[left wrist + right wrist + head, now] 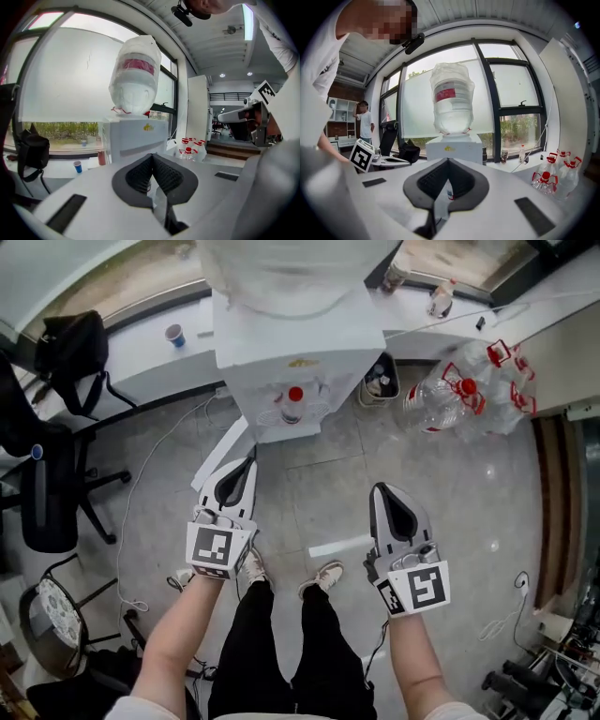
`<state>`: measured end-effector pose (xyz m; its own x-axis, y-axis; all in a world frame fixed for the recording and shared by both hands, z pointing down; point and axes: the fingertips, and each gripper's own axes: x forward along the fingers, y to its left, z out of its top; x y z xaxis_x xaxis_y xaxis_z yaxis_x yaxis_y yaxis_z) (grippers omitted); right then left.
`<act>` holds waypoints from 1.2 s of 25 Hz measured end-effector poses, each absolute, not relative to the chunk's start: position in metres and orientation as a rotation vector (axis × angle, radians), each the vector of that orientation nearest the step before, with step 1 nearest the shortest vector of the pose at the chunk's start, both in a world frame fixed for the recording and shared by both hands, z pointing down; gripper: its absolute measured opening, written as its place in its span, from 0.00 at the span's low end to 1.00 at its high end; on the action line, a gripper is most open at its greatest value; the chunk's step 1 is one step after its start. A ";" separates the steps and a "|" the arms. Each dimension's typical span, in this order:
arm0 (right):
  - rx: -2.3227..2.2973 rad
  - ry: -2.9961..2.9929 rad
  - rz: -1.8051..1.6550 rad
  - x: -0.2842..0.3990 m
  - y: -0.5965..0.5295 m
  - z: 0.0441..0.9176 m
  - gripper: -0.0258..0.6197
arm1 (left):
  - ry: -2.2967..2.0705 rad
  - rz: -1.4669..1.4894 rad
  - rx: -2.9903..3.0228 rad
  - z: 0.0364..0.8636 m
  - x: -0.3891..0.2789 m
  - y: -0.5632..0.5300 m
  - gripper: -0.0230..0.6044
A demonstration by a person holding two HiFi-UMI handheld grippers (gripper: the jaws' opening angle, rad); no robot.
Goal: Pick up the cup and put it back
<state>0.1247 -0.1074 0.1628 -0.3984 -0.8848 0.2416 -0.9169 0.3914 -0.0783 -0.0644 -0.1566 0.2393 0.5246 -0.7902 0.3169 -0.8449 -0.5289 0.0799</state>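
Note:
A small blue cup (175,335) stands on the white window ledge (141,362) left of the water dispenser (298,343); the left gripper view has the cup (78,166) at lower left. My left gripper (251,457) is held out over the floor in front of the dispenser, shut and empty, far from the cup. My right gripper (380,488) hangs beside it at the right, its jaws also together with nothing in them. In their own views the left gripper (152,155) and the right gripper (448,160) both point at the dispenser.
A large upturned water bottle (451,101) tops the dispenser, and a small red-capped bottle (294,406) sits in its tap bay. Empty red-capped jugs (469,390) lie at the right, a bin (380,381) beside the dispenser. A black bag (70,343) and office chair (47,493) stand left.

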 end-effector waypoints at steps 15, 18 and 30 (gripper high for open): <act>1.660 -2.572 0.131 0.124 -0.103 -0.004 0.07 | -1.496 0.231 2.698 0.041 -0.085 -0.162 0.07; 1.656 -2.593 0.104 0.124 -0.095 -0.026 0.07 | -1.520 0.190 2.747 0.003 -0.084 -0.162 0.07; 1.653 -2.715 0.031 0.130 -0.067 -0.106 0.07 | -1.558 -0.006 2.805 -0.104 -0.090 -0.127 0.07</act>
